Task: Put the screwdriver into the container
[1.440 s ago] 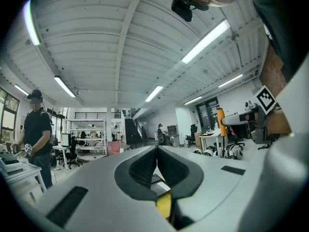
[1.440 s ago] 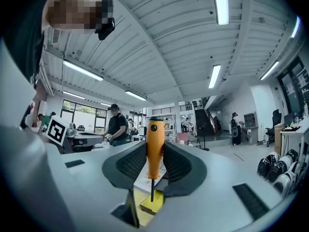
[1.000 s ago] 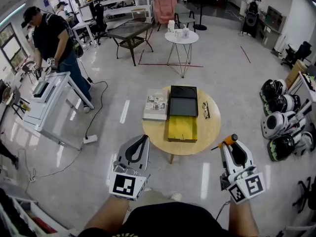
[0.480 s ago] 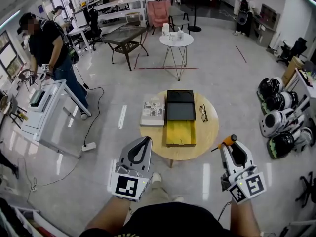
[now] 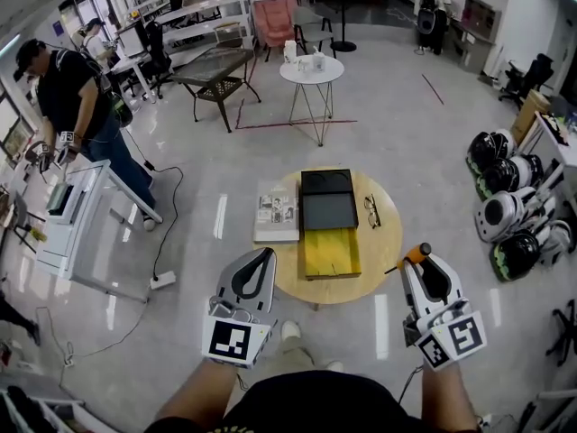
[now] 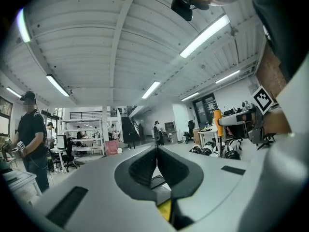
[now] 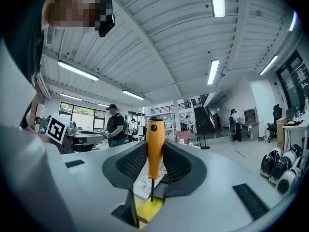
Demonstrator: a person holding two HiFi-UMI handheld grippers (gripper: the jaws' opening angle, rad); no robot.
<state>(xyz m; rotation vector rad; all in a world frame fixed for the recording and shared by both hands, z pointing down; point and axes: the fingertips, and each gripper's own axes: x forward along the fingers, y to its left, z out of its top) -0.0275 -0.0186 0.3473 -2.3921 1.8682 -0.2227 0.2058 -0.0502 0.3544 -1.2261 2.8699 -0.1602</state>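
Note:
An orange-handled screwdriver (image 7: 154,146) stands upright between the jaws of my right gripper (image 7: 154,164), which is shut on its handle; its thin shaft points down. In the head view the screwdriver (image 5: 413,255) sticks out at the tip of the right gripper (image 5: 425,272), just off the right edge of the round wooden table (image 5: 383,242). A yellow open container (image 5: 329,251) lies on the table in front of a black tray (image 5: 329,210). My left gripper (image 5: 253,271) hangs at the table's near left edge, shut and empty, its jaws touching in the left gripper view (image 6: 157,164).
A book (image 5: 278,213) lies left of the black tray and glasses (image 5: 372,209) to its right. Helmets (image 5: 505,215) are piled on the floor at right. A person (image 5: 72,106) stands by a white desk (image 5: 77,215) at left. A small white side table (image 5: 310,70) stands behind.
The view has drifted slightly closer to the round table. Both grippers hold their places in view, the right one still holding the screwdriver.

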